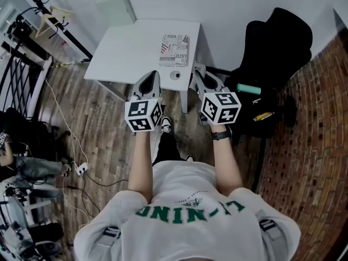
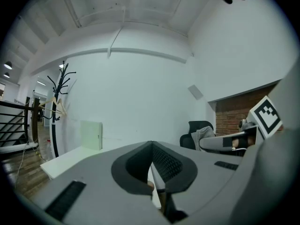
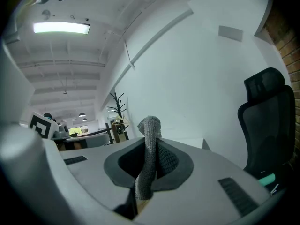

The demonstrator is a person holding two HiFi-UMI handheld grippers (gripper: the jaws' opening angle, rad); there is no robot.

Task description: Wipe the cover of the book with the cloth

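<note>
A book (image 1: 174, 50) with a printed white cover lies flat near the right side of the white table (image 1: 130, 48). Both grippers hang at the table's near edge, short of the book and pointing roughly level across the room. My right gripper (image 1: 198, 71) (image 3: 150, 142) is shut on a grey knitted cloth (image 3: 149, 158), whose folded end sticks up above the jaws. To the book's lower left, my left gripper (image 1: 153, 76) (image 2: 151, 149) has its jaws together with nothing held. The book does not appear in either gripper view.
A small round object (image 1: 175, 75) sits on the table just below the book. A pale green board (image 1: 116, 8) leans on the wall behind the table. A black office chair (image 1: 277, 48) carrying a teal item (image 1: 248, 88) stands to the right, by a brick wall. Cables (image 1: 70, 145) cross the wooden floor at left.
</note>
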